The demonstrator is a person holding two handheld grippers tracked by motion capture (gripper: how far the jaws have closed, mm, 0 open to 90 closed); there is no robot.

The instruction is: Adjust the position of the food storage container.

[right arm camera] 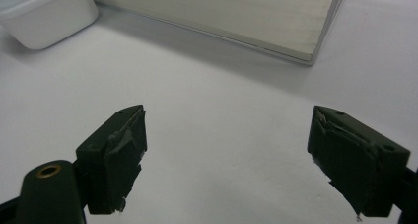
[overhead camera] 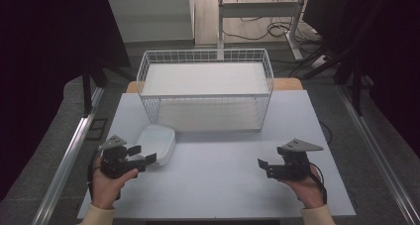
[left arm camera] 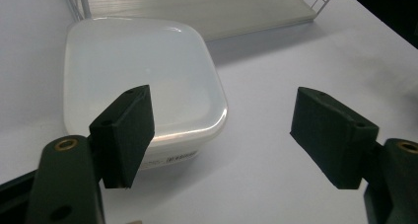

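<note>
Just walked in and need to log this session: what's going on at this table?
A person holds a two-jaw tool in each hand over a white table. The left tool is open, right beside a lidded white plastic container, one jaw over its near corner, not gripping it. The right tool is also open, over bare tabletop, holding nothing. A white wire basket stands at the far side behind the container.

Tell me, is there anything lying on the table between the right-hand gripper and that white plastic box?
Nothing. In the high view, bare table stretches from the right gripper to the white box; the left gripper sits at the box's near edge.
</note>
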